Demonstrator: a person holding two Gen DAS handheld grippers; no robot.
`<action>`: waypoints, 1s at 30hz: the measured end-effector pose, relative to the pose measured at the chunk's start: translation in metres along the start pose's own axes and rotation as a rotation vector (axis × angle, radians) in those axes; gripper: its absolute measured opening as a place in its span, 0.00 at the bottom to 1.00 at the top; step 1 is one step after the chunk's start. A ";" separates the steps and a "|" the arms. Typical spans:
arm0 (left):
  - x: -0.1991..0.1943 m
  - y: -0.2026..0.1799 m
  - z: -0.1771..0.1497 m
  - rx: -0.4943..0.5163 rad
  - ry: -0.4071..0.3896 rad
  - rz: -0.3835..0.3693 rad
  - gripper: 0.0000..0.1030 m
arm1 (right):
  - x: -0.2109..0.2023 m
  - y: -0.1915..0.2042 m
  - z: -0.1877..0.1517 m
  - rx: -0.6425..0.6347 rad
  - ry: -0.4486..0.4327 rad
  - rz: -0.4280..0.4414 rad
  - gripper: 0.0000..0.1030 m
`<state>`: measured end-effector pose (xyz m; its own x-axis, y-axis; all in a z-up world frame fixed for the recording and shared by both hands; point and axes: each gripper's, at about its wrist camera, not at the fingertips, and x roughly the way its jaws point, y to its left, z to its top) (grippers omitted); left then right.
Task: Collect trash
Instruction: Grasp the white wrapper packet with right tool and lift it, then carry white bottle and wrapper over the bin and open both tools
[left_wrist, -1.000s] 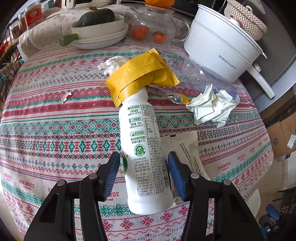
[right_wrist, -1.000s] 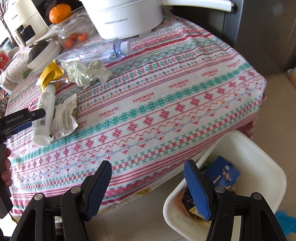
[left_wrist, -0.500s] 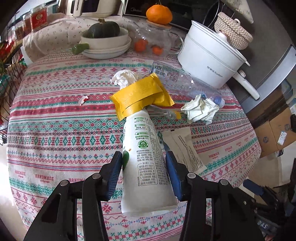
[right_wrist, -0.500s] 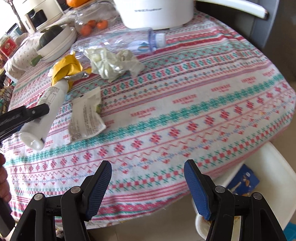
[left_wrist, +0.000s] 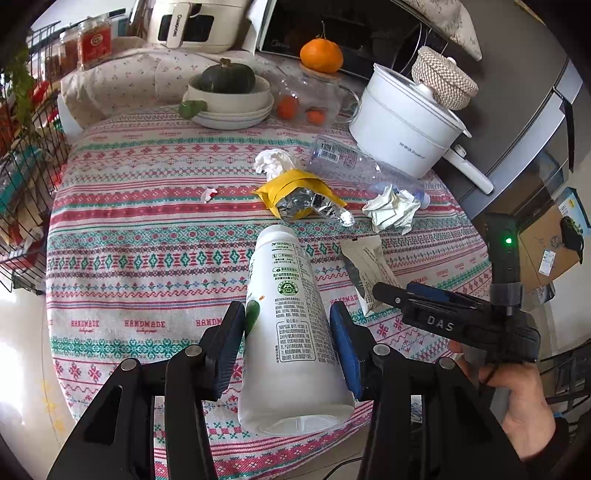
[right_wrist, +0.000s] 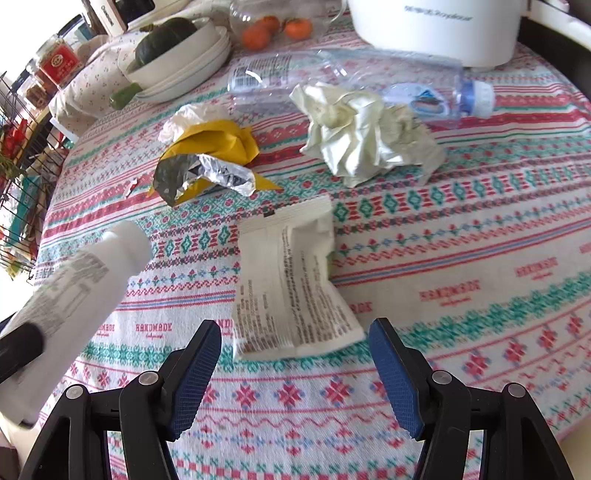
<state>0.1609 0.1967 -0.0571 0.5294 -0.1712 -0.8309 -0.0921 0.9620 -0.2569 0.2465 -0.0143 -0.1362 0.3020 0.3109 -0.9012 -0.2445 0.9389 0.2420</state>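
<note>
The white bottle (left_wrist: 295, 325) is held up off the tabletop (left_wrist: 122, 229), tipped with its cap end pointing away. The left tongs (left_wrist: 288, 343) squeeze it from both sides, near its flat bottom. It is held this way, I think, so it can be carried off as trash without slipping.

The right tongs (right_wrist: 295, 365) are open wide and hold nothing. A flat white wrapper (right_wrist: 291, 280) lies on the cloth just in front of them, with its near end between the two blue pads (right_wrist: 395, 373). I think this is the next thing to pick up, so the tongs are lined up with it. It lies flat, so the pads may need to go low to catch its edge.

More trash lies farther out. A yellow wrapper (right_wrist: 218, 144) with shiny foil sits beyond the white one. A crumpled paper (right_wrist: 362, 136) is to the right of it. A clear bottle (right_wrist: 354, 77) lies on its side behind the paper, near the white pot (left_wrist: 406, 122). A small white tissue (left_wrist: 273, 162) touches the yellow wrapper's far side. A tiny scrap (left_wrist: 208, 194) lies alone to the left.
</note>
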 end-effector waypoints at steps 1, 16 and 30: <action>-0.002 0.001 0.000 -0.002 -0.005 0.002 0.49 | 0.005 0.001 0.001 0.001 0.002 -0.002 0.69; -0.010 0.001 0.000 -0.005 -0.039 0.011 0.49 | 0.025 0.018 0.000 -0.118 -0.018 -0.051 0.35; -0.031 -0.050 -0.011 0.079 -0.087 -0.074 0.49 | -0.055 -0.011 -0.025 -0.122 -0.072 -0.016 0.29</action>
<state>0.1401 0.1520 -0.0241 0.6034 -0.2269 -0.7645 0.0153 0.9618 -0.2734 0.2095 -0.0458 -0.0982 0.3713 0.3102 -0.8752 -0.3477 0.9204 0.1787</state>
